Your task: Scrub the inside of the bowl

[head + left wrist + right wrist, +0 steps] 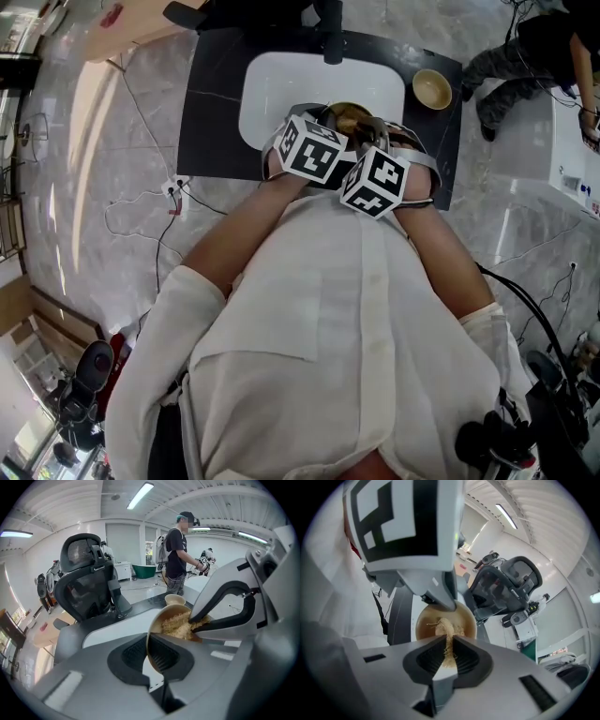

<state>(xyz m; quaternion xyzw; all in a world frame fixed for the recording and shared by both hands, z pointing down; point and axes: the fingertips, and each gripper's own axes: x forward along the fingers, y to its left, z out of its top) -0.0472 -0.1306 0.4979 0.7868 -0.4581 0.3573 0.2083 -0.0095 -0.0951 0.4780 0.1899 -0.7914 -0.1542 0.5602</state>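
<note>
I'm mid-scrub here: my left gripper point(149, 637) is clamping the rim of the bowl point(161, 616), holding it tilted over the sink point(281, 84) by the counter's point(211, 103) near edge, while my right gripper point(449, 639) is pinching a tan fibrous scrubber point(444, 625) inside it. Next, I'm guessing, it's calling for circling the wall while keeping that rim grip firm.

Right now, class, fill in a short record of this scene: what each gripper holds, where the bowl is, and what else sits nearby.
left gripper: shut on rim of the bowl
right gripper: shut on the scrubber, inside bowl
bowl place: held above the sink
nearby: second bowl on the counter
</note>
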